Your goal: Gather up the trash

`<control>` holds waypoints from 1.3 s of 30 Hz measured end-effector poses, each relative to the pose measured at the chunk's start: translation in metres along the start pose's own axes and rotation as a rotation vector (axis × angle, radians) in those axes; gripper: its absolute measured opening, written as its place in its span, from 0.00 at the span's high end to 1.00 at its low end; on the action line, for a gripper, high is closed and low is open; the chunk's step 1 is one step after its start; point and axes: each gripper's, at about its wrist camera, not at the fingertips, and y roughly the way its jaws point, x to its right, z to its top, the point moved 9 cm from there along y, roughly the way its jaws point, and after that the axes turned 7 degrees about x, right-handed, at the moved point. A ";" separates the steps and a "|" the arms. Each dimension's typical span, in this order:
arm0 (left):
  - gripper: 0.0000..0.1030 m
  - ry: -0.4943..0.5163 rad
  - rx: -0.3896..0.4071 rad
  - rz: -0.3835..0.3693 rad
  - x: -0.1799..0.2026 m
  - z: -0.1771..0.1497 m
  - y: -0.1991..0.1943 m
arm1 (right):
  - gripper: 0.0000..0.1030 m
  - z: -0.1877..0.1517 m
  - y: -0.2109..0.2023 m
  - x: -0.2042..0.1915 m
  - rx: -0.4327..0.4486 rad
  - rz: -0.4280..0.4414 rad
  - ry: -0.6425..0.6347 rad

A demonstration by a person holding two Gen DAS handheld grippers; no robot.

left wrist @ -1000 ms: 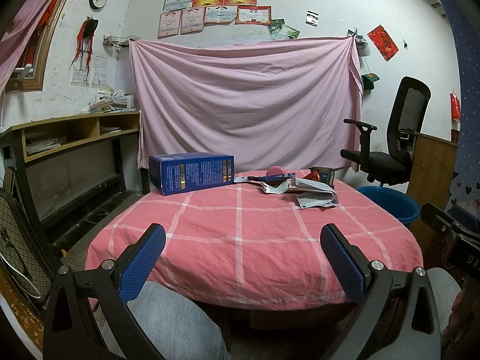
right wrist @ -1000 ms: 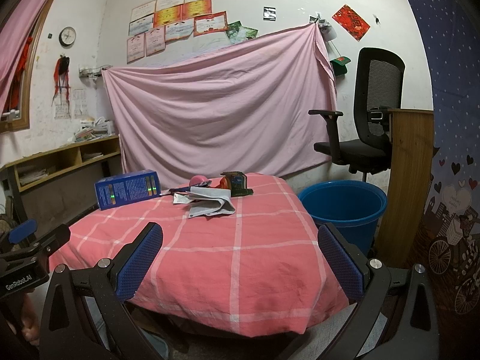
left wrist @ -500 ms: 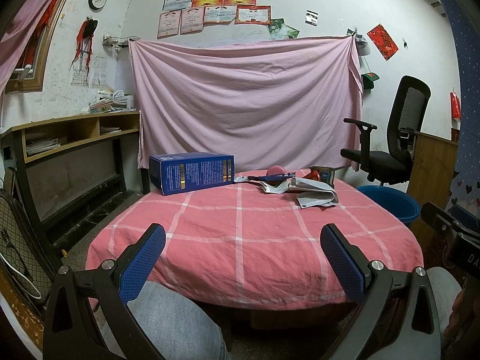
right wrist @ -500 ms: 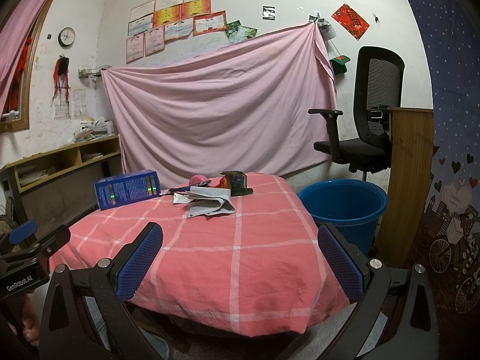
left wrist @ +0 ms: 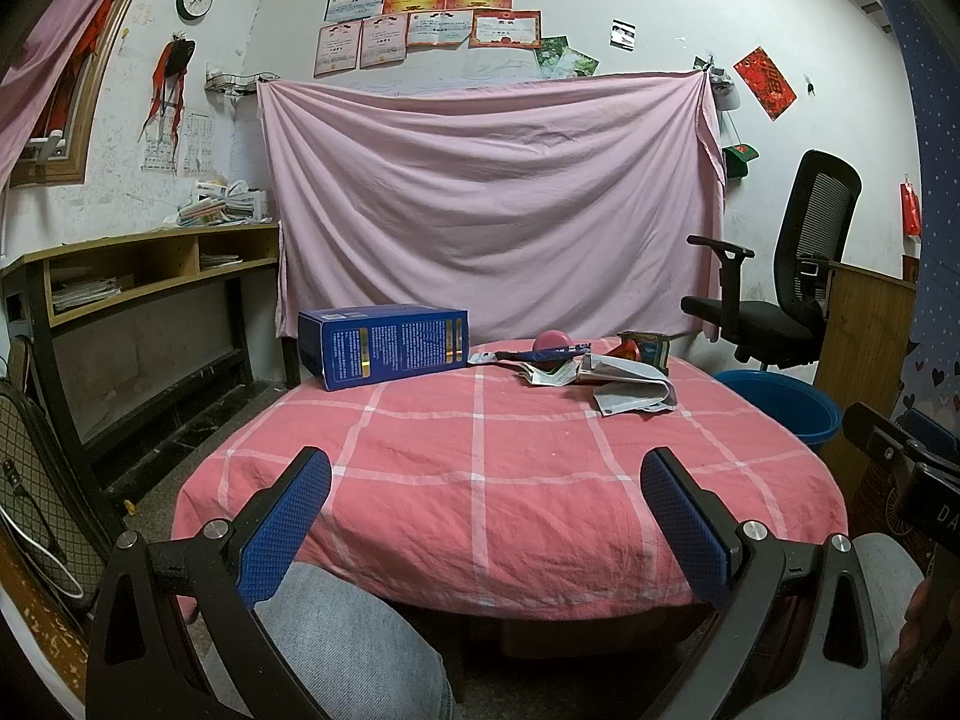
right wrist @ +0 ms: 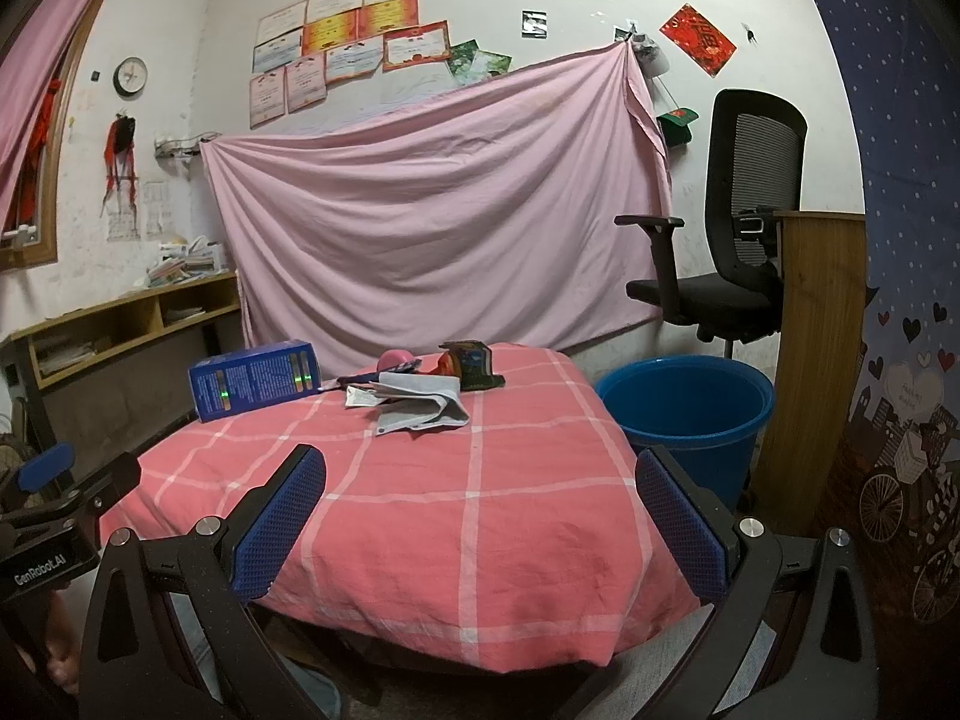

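Note:
A round table with a pink checked cloth [left wrist: 480,468] [right wrist: 468,480] carries trash at its far side: a blue box [left wrist: 384,345] [right wrist: 255,378], a pink ball [left wrist: 555,339] [right wrist: 396,358], a dark blue strip [left wrist: 543,354], a folded grey paper [left wrist: 630,387] [right wrist: 426,405] and a small dark carton [left wrist: 645,347] [right wrist: 471,363]. A blue bucket [right wrist: 684,414] [left wrist: 780,408] stands on the floor right of the table. My left gripper [left wrist: 486,516] and right gripper [right wrist: 480,516] are open and empty, held at the table's near edge, far from the trash.
A black office chair [right wrist: 720,264] and a wooden cabinet [right wrist: 810,348] stand behind the bucket. A wooden shelf desk [left wrist: 138,276] lines the left wall. A pink sheet [left wrist: 492,204] hangs on the back wall. My legs are below the grippers.

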 end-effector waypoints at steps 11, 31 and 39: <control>0.02 -0.001 0.000 0.000 0.000 0.000 0.000 | 0.00 0.000 0.000 0.002 0.000 0.000 0.003; 0.02 -0.006 0.039 -0.045 0.013 0.036 0.053 | 0.00 0.032 0.019 0.005 0.059 0.024 0.025; 0.02 0.011 0.068 -0.048 0.014 0.057 0.103 | 0.00 0.055 0.055 0.012 0.101 0.018 -0.010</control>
